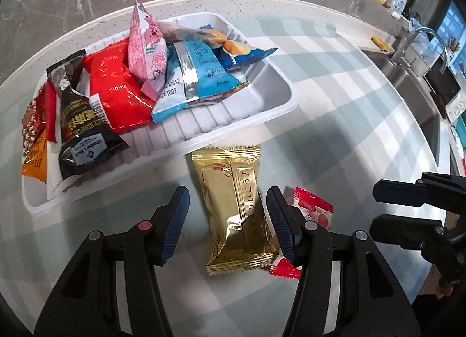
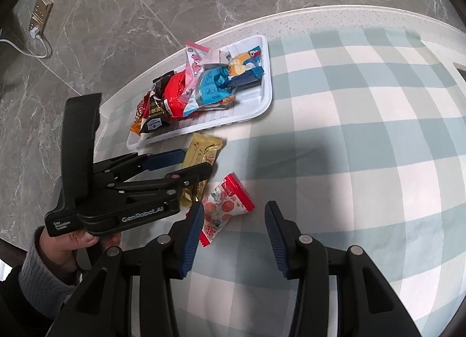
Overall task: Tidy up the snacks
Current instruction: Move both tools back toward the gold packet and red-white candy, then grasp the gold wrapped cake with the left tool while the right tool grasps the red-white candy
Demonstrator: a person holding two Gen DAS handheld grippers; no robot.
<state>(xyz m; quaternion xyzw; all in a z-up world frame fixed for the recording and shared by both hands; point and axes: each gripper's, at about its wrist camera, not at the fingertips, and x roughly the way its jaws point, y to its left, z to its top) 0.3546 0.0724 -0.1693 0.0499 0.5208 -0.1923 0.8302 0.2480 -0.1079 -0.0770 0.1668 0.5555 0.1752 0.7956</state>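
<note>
Straddling the gold snack packet, the left gripper has its jaws spread wide, one blue pad each side, neither visibly touching the wrapper. Packet lies flat on the checked cloth covering the surface, its far end just beside the white tray. Tray holds a pile: red packet, pink packet, light-blue packet, black packet, orange ones at its left end. Small red-and-white snack packet lies on the cloth right beside the gold one, partly hidden behind the left gripper's right finger in the left wrist view. Right gripper hovers with jaws open and empty, left finger just beside the red-and-white packet, contact unclear. Person's left hand holds the left gripper's handle. Sink at far right.
</note>
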